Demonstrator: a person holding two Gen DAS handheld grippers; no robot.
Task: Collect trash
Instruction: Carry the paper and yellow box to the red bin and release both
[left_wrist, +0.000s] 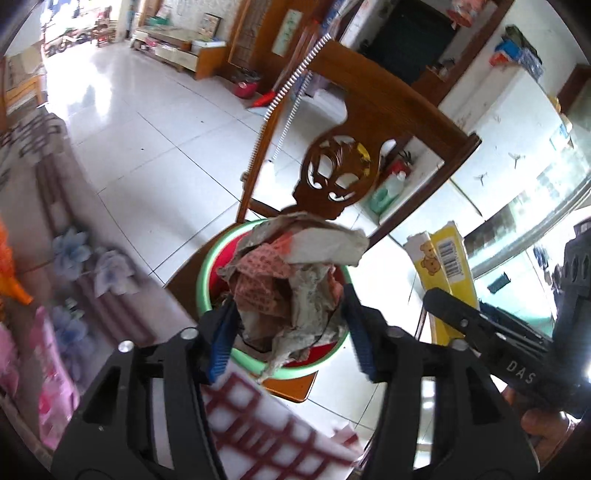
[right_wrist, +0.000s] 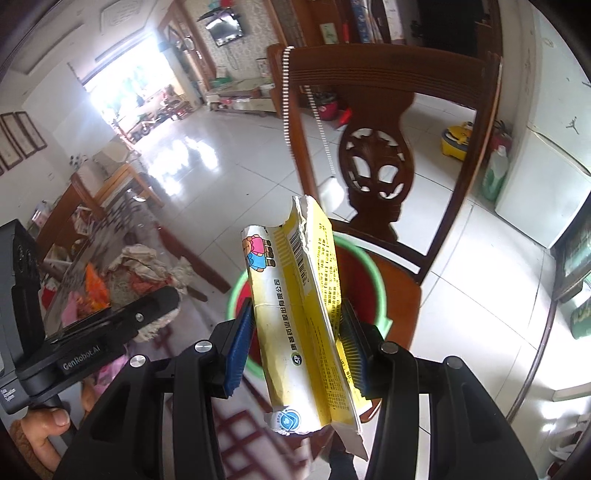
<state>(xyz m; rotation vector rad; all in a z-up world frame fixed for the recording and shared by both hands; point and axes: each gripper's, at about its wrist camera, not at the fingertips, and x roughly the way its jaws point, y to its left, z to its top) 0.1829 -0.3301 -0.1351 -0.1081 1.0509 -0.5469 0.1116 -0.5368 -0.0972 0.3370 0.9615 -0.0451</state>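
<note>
My left gripper (left_wrist: 290, 299) hangs over a red basin with a green rim (left_wrist: 207, 273) that stands on a wooden chair's seat. A crumpled wad of printed paper (left_wrist: 295, 266) sits between its blue pads. Bits of rim and a dark gap show beside the wad, so the jaws look open around it. My right gripper (right_wrist: 297, 306) is shut on a torn, flattened yellow carton (right_wrist: 295, 280) with a cartoon bear, also above the basin (right_wrist: 233, 291). The carton (left_wrist: 443, 258) shows at the right of the left wrist view, and the paper wad (right_wrist: 147, 266) at the left of the right wrist view.
The carved chair back (right_wrist: 373, 166) rises just behind the basin. A red-and-white checked cloth (left_wrist: 266, 417) lies under both grippers. A white cabinet (right_wrist: 535, 192) and a green bottle (right_wrist: 493, 177) stand to the right. Shiny tiled floor (left_wrist: 147, 147) spreads beyond.
</note>
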